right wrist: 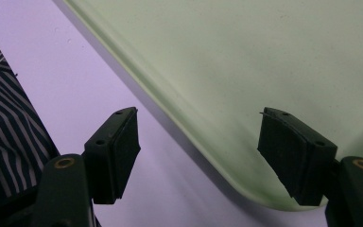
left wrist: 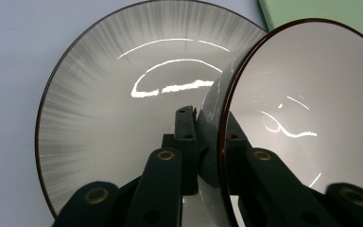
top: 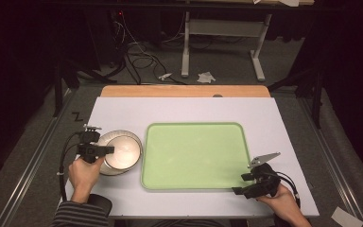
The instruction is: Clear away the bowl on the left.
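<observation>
A white table (top: 123, 111) in a dark room. At its nine o'clock my left gripper (left wrist: 208, 142) pinches the rim of a tilted bowl (left wrist: 302, 104), raised over a second bowl (left wrist: 123, 104) lying flat beneath. A green tray (top: 194, 153) sits centre, just beside them. At five o'clock my right gripper (right wrist: 198, 156) stands wide, straddling the tray's corner without touching. I can read no writing anywhere.

A lab or test room; black curtains (top: 14, 71), loose floor cables (top: 139, 56), a metal-framed table (top: 52, 137)
</observation>
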The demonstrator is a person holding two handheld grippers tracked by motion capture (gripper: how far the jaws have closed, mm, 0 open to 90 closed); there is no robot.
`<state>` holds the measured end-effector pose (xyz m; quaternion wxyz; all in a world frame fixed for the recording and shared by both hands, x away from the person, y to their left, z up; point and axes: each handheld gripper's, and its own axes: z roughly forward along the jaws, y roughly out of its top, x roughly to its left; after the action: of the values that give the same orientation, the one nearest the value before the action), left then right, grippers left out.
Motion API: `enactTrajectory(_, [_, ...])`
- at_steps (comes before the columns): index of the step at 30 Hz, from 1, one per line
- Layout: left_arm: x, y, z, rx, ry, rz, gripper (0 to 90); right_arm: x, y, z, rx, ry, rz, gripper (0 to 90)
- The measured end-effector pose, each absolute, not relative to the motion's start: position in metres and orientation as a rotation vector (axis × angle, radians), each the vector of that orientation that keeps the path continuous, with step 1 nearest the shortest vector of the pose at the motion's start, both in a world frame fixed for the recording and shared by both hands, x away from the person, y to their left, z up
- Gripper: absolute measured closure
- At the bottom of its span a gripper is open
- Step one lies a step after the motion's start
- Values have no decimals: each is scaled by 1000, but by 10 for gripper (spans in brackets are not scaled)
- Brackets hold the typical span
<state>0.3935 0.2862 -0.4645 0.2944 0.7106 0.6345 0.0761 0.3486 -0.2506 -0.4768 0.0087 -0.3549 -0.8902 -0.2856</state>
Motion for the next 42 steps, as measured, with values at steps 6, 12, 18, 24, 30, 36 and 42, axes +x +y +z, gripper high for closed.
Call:
enactTrajectory(6, [391,285,-459,1868,1658,204,823,349,-252,-477,-1100,-2782,-903,312])
enactTrajectory(12, [389,283,-454,1850,1630,196,823,349,-251,-477,-1107,-2781,-898,311])
enactTrajectory(18, [387,278,-448,1834,1583,180,823,349,-251,-477,-1100,-2786,-903,311])
enactTrajectory(24, [386,269,-443,1840,1540,169,822,349,-252,-477,-1105,-2786,-901,311])
enactTrajectory(30, [386,260,-440,1849,1504,146,822,349,-251,-477,-1110,-2782,-896,311])
enactTrajectory(36, [384,253,-437,1859,1466,136,821,349,-251,-477,-1104,-2784,-902,311])
enactTrajectory(42, [384,249,-436,1858,1444,107,820,349,-251,-477,-1109,-2784,-894,311])
